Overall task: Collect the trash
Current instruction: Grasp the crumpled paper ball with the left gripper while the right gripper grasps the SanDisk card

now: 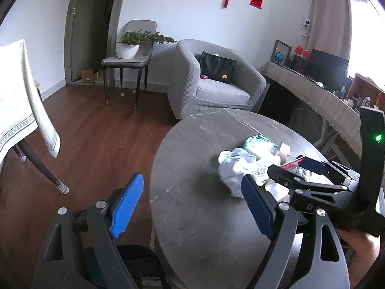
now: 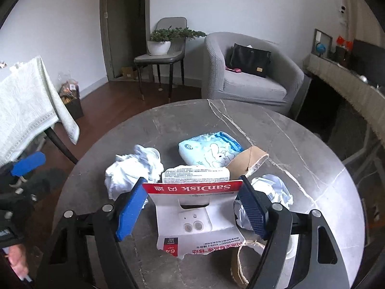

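While the SanDisk card package (image 2: 192,214) is spanned by the right gripper (image 2: 192,204), its red top edge is seen touching both blue pads (image 2: 131,208); the jaws are set fairly wide and appear closed onto the card, though firm contact cannot be confirmed from this angle. The left gripper (image 1: 192,203) is held wide apart with nothing between its fingers, partly off the rim of the round table (image 2: 276,130).

Risk noted: the thin card may buckle or slip out if squeezed across its width, since it is already bowed.

Remaining trash is piled close: crumpled white paper (image 2: 134,168) left, a second paper wad (image 2: 272,190) right, a blue tissue pack (image 2: 211,150) and a torn cardboard piece (image 2: 250,160) behind. Neighbouring wads could be dragged along on lifting. No bin is identified with certainty.
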Motion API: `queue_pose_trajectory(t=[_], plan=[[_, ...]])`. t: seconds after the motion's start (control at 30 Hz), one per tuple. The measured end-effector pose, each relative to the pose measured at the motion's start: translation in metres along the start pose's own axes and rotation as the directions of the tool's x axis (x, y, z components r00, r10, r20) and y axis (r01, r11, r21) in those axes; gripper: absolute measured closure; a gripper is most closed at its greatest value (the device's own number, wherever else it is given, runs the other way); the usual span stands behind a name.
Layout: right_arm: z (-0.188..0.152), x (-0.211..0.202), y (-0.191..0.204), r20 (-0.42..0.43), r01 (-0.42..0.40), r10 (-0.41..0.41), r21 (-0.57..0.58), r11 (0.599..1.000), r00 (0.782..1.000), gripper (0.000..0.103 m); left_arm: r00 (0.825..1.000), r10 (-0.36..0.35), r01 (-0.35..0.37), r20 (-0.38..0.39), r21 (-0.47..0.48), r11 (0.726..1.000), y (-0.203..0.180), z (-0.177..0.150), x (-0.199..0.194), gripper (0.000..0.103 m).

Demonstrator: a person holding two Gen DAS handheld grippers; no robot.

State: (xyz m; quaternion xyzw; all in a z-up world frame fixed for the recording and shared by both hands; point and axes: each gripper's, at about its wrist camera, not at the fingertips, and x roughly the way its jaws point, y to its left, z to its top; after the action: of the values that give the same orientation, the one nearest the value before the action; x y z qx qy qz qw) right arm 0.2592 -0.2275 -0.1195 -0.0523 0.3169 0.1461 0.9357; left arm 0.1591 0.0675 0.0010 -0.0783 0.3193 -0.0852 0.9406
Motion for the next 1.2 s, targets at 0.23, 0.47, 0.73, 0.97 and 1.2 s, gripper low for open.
queue_pose_trajectory(t=[0.23,0.47,0.73,0.97,1.2], plan=[[0.007,-0.017,-0.02,0.078,-0.118,0.113,0.067,0.991,0.991,0.026,1.0,-0.013,0.013,-0.019,0.033,0.999,-0.017,0.002,0.011,0.017],[0.016,-0.03,-0.038,0.155,-0.16,0.144,0.095,0.983,0.977,0.026,0.998,-0.018,0.021,-0.06,0.04,0.999,-0.033,0.005,0.032,0.017],[0.022,-0.037,-0.073,0.216,-0.239,0.203,0.156,0.958,0.955,0.026,0.994,0.007,0.004,-0.11,0.1,0.995,-0.057,0.004,0.058,0.02],[0.021,-0.036,-0.096,0.235,-0.324,0.271,0.224,0.919,0.933,0.026,0.986,0.043,-0.016,-0.16,0.165,0.986,-0.067,0.002,0.074,0.037],[0.022,-0.045,-0.089,0.241,-0.342,0.293,0.197,0.919,0.925,0.026,0.987,0.054,-0.027,-0.152,0.178,0.984,-0.069,-0.001,0.072,0.051]])
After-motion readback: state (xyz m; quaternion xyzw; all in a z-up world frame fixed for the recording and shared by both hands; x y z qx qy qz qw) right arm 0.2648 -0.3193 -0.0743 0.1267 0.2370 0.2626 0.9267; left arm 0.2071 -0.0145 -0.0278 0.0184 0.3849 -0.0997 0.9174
